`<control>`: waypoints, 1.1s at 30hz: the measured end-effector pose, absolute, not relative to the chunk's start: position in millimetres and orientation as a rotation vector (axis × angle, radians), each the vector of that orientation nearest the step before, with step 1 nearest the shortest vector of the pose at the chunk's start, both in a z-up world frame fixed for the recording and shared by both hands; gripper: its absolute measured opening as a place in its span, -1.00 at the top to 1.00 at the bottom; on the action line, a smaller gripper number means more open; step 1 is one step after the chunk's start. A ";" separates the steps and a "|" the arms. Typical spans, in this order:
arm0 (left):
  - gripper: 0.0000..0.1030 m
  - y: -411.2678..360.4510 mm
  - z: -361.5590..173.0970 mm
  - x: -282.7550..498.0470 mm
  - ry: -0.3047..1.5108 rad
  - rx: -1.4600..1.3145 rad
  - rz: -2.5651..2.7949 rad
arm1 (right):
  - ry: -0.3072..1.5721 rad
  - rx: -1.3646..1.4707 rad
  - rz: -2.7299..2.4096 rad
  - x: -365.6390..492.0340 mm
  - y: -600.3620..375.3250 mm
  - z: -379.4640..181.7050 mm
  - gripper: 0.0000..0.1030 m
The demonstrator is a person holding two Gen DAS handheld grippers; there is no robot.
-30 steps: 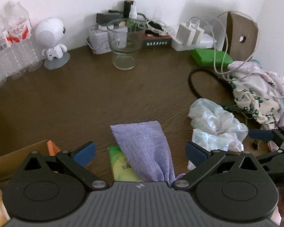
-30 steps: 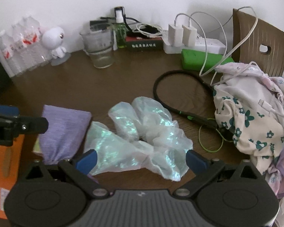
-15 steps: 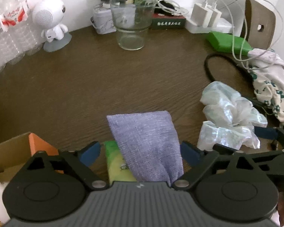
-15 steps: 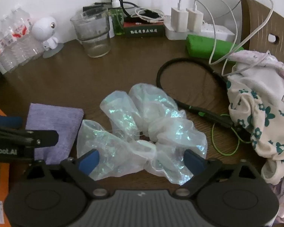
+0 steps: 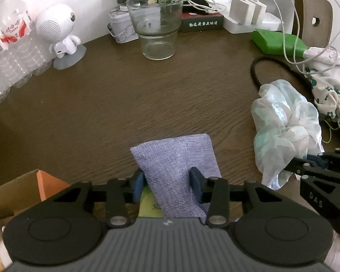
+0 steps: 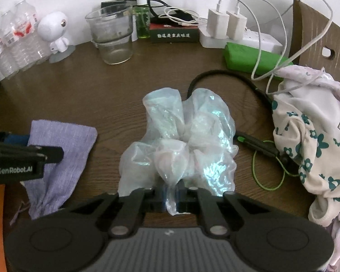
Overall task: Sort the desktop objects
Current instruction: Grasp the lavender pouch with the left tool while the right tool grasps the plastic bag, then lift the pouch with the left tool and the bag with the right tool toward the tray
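A purple cloth pouch [image 5: 176, 158] lies on the brown desk, partly over a green packet [image 5: 150, 206]. My left gripper [image 5: 167, 184] is shut on the pouch, its blue pads pressing both sides. The pouch also shows in the right wrist view [image 6: 63, 154]. A crumpled clear plastic bag [image 6: 183, 140] lies mid-desk. My right gripper [image 6: 172, 195] is shut on the bag's near end. The bag also shows at the right of the left wrist view [image 5: 285, 127].
A glass cup [image 5: 157, 25], a white robot figure [image 5: 56, 31], water bottles [image 5: 9, 52], a power strip with chargers [image 6: 233, 31] and a green case [image 6: 251, 56] line the back. Floral clothes [image 6: 310, 140] and a black cable [image 6: 226, 77] lie right. A cardboard box [image 5: 15, 192] sits left.
Both grippers moved forward and closed: the left onto the purple pouch, the right onto the plastic bag, which bunched up between its fingers.
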State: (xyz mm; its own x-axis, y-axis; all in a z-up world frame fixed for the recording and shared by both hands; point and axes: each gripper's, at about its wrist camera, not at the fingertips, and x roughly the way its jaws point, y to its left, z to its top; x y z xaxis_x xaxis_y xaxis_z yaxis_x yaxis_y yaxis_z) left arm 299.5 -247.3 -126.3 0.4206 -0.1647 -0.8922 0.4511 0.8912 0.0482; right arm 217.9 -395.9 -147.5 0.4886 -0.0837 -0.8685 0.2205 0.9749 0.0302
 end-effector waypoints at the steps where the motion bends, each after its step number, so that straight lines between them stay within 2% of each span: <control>1: 0.26 -247.3 -125.7 298.8 1.069 0.299 -0.389 | 1.044 0.143 -0.183 217.8 -395.1 -147.2 0.89; 2: 0.30 -247.3 -124.6 297.8 1.064 0.298 -0.388 | 1.042 0.141 -0.181 217.5 -394.1 -146.8 0.90; 3: 0.66 -247.4 -123.5 296.9 1.060 0.297 -0.388 | 1.041 0.138 -0.180 217.1 -393.0 -146.3 0.90; 4: 0.88 -247.6 -122.1 296.4 1.060 0.291 -0.399 | 1.036 0.132 -0.183 216.5 -391.7 -145.3 0.90; 21: 0.90 -243.9 -95.6 278.0 1.012 0.263 -0.471 | 0.997 0.123 -0.192 202.6 -382.4 -130.3 0.91; 33: 0.90 -226.1 -64.9 249.7 0.961 0.277 -0.517 | 0.959 0.077 -0.171 173.0 -371.0 -96.1 0.91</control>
